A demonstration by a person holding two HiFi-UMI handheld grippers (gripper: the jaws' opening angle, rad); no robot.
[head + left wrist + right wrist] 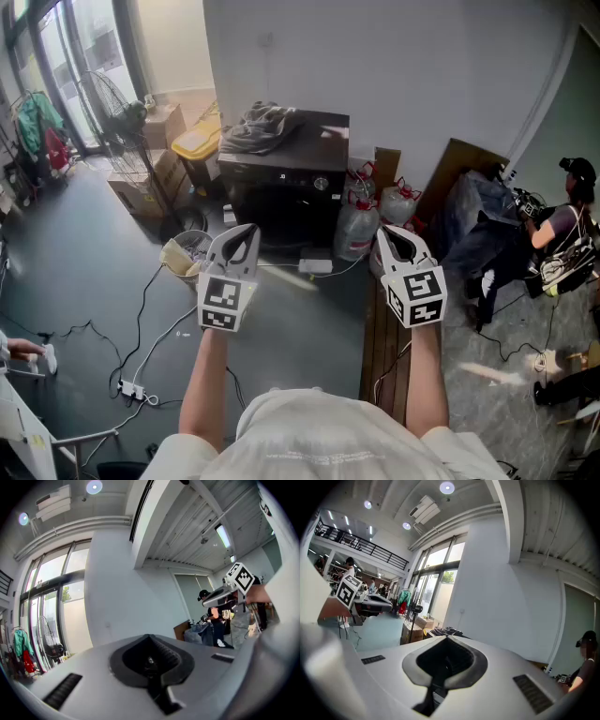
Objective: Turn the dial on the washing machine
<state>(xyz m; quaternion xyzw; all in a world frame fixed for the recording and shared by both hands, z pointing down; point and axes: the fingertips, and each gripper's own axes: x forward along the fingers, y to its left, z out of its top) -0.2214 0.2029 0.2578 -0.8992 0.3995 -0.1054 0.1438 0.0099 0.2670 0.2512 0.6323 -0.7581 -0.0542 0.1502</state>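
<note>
Dial: small pale round knob (322, 184) at the right end of the front panel of the black box-shaped washing machine (281, 197). I take it for the dial, but it is too small to be sure.
Where: at 12 o'clock from the person, backed against the white wall and well apart from both tongs.
On the lid: a heap of grey cloth (262, 125).
At the machine's 3 o'clock: clear plastic water jugs with red caps (356, 225) on the floor, standing just beside it.
At its 9 o'clock: a yellow lidded bin (199, 143), then brown cardboard boxes (141, 187) and a wire-caged standing fan (111, 108) further out.
At its 7 o'clock: a pale round basket (186, 253) on the floor.
Left tongs (244, 232): held at chest height with the tips toward the machine. The left gripper view (150, 639) shows the tips meeting with nothing between them.
Right tongs (394, 234): level with the left and also closed tip to tip with nothing held, as the right gripper view (447, 640) shows.
Why held so: both seem carried in a ready pose on the way in. The right tongs sit nearer the knob's side, so they are probably the ones to use.
Task state: the approach is not yet made and the dial is untouched.
Far 3 o'clock: a seated person in a dark cap (574, 211), not involved.
Writing: none is legible on the machine. The tongs' cubes carry only black-and-white square markers, and the faint print on the person's white shirt is unreadable.
</note>
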